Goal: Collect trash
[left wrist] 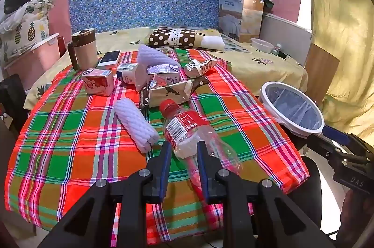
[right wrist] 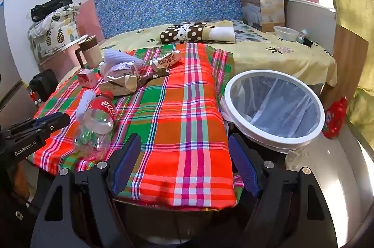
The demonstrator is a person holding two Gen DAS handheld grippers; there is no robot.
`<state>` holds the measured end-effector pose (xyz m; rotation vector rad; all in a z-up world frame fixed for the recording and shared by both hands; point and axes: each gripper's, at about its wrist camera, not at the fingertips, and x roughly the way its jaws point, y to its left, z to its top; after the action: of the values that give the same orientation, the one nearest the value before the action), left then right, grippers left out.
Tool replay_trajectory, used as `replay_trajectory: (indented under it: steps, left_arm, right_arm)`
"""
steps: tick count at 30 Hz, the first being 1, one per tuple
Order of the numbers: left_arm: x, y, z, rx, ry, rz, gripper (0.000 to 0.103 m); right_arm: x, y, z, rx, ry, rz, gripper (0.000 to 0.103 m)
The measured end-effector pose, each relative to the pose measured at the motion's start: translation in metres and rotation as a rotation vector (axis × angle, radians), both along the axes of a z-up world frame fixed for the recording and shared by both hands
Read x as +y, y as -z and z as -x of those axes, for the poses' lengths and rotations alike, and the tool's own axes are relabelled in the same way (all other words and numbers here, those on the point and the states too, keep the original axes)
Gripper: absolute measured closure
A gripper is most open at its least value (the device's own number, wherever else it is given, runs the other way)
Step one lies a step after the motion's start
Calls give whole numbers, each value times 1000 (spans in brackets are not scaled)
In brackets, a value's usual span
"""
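An empty clear plastic bottle (left wrist: 191, 131) with a red cap and label lies on the plaid cloth (left wrist: 70, 142). My left gripper (left wrist: 182, 149) is open, its fingers either side of the bottle's lower body without closing on it. It also shows in the right wrist view (right wrist: 46, 122) beside the bottle (right wrist: 98, 124). My right gripper (right wrist: 184, 154) is open and empty over the cloth's near edge, left of the white lined trash bin (right wrist: 273, 105). Further back lie cartons (left wrist: 98, 82), wrappers (left wrist: 201, 65) and white foam rolls (left wrist: 136, 125).
A mug (left wrist: 84, 48) and a phone (left wrist: 109, 58) stand at the cloth's far left. A polka-dot pillow (left wrist: 173, 37), a box (left wrist: 240, 16) and a bowl (left wrist: 261, 44) sit on the yellow bed beyond. A red bag (right wrist: 336, 117) lies on the floor right of the bin.
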<state>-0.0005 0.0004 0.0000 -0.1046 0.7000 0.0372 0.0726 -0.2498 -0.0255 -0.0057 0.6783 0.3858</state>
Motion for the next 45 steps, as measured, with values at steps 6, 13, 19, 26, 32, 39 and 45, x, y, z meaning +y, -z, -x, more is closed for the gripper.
replay_trajectory:
  steps: [6,13,19,26,32,39,45]
  left_arm:
    - [-1,1,-1,8,-2,-9,81]
    - [-4,0,1,24,1,-12,81]
    - [-1,2,-2,23,9,-3,81]
    - [0,1,-1,23,10,1,81]
    - [0,1,-1,22,10,2,81]
    - [-1,1,-1,23,12,3,81]
    - [-1,0,-1,20,15,6,81]
  right_arm:
    - [0,0,1,-2,0,11,25]
    - [0,0,1,-2,-1,13,25]
    - [0,-2,1,-3,-2,19,25]
    - [3,-3,2,-5,0,25,25]
    - [3,-3,2,-4,-1,26,25]
    - [4,-4,2,-3,-2,26,25]
    - [4,-3,2,-3,-1,27,25]
